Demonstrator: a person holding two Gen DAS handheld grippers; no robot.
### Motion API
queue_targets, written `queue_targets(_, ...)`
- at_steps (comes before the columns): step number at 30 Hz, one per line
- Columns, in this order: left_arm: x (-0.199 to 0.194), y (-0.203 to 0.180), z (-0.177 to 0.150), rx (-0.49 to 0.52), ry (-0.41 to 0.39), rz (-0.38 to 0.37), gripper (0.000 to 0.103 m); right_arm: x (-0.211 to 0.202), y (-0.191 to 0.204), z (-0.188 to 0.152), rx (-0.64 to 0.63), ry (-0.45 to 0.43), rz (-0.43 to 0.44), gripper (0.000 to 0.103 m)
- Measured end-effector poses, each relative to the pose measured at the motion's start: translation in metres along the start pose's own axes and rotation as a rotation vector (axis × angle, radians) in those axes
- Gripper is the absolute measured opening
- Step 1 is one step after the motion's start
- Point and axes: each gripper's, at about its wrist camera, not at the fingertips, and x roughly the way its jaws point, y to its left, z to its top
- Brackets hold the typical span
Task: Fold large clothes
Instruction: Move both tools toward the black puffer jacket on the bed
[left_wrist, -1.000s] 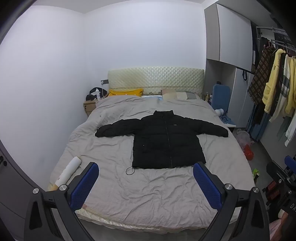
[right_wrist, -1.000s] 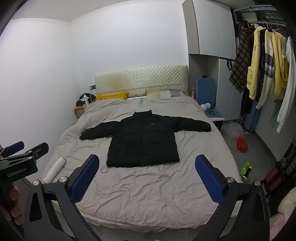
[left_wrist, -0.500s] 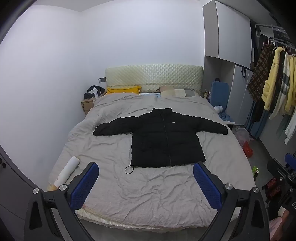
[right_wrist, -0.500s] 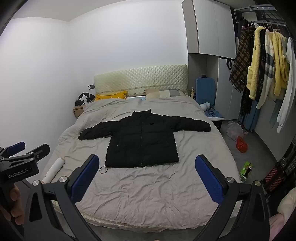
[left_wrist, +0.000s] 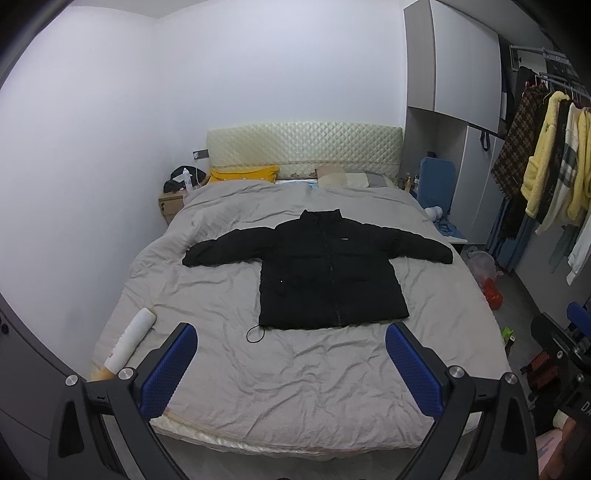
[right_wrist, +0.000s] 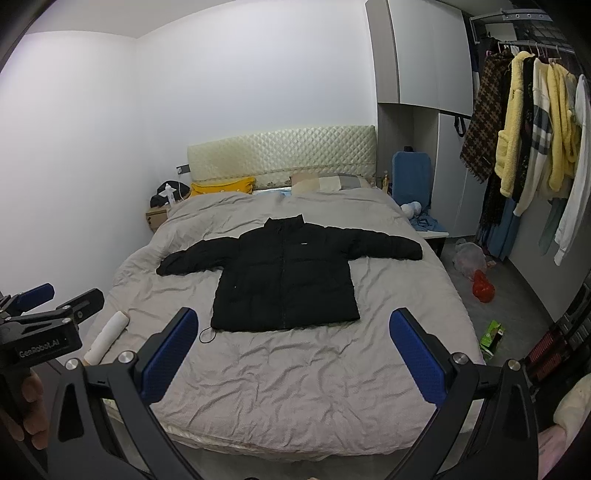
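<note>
Two grippers held short of the bed's foot, left gripper (left_wrist: 290, 363) and right gripper (right_wrist: 293, 356), jaws wide apart, gripping nothing, touching nothing; beyond them, black jacket (left_wrist: 325, 273) flat on grey duvet (left_wrist: 295, 369), front up, collar toward headboard (left_wrist: 303, 147), sleeves spread crosswise; framed a little farther off than a second ago, otherwise unchanged.

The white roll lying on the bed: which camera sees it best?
The left wrist view: the white roll lies fully visible beside the left tongs. In the right wrist view its lower end sits near the finger.
</note>
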Motion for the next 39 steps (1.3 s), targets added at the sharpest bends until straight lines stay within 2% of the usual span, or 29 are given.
queue_targets(8,0.002,0.005,-0.004,-0.012,0.011,0.007,0.103,0.008,0.013,0.0,-0.013,0.02,-0.019,0.103)
queue_targets(21,0.005,0.007,-0.004,0.007,0.037,0.003,0.103,0.002,0.01,-0.003,-0.005,0.023,-0.003,0.103)
queue_targets(28,0.006,0.006,-0.005,0.007,0.047,-0.01,0.103,0.001,0.005,-0.002,0.019,0.032,-0.028,0.103)
queue_targets(35,0.002,0.003,-0.01,0.001,0.049,-0.044,0.103,0.002,0.004,-0.002,0.02,0.051,-0.032,0.103)
queue_targets(39,0.001,-0.001,-0.011,0.009,0.05,-0.033,0.103,0.001,0.004,-0.002,0.015,0.054,-0.026,0.103)
